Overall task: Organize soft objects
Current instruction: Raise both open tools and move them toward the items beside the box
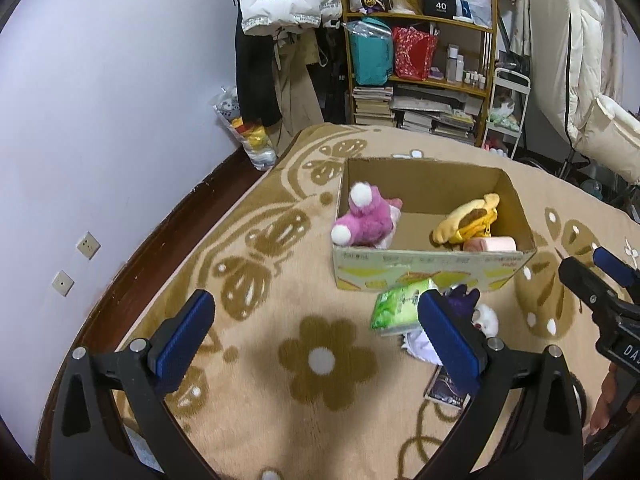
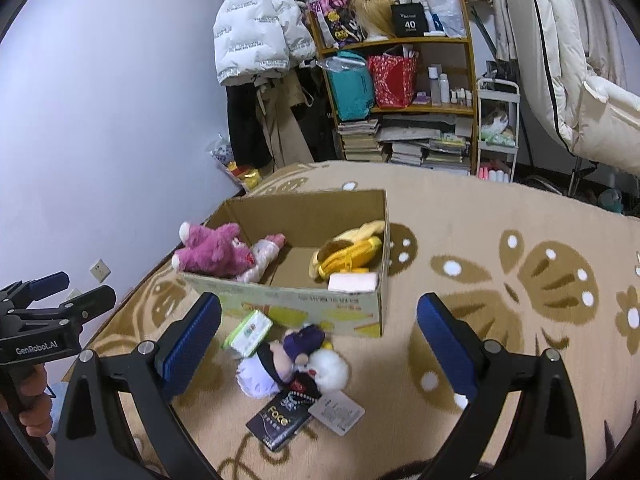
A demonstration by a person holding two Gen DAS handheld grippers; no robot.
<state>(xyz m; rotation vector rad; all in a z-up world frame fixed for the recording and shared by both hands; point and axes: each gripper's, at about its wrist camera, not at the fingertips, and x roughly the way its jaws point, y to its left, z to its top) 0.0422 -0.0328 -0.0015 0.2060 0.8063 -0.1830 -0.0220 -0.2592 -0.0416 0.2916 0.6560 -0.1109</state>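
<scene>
An open cardboard box (image 1: 436, 270) (image 2: 304, 304) stands on the beige flowered blanket. It holds a pink plush bear (image 1: 366, 218) (image 2: 214, 250), a yellow plush (image 1: 468, 220) (image 2: 350, 252) and a pink roll (image 1: 490, 245) (image 2: 352, 281). In front of the box lie a green tissue pack (image 1: 396, 304) (image 2: 248, 332), a small purple-and-white plush doll (image 2: 280, 360) (image 1: 476, 312) and a black card (image 2: 280, 420). My left gripper (image 1: 316, 344) is open and empty above the blanket, left of the pile. My right gripper (image 2: 320, 348) is open and empty, above the doll.
A purple wall with sockets (image 1: 88, 245) runs along the left. A shelf with books and bags (image 1: 420, 68) (image 2: 404, 80), hanging coats (image 2: 260, 20) and a white cart (image 2: 498, 132) stand beyond the blanket. The blanket's left edge (image 1: 180, 256) drops to dark wood.
</scene>
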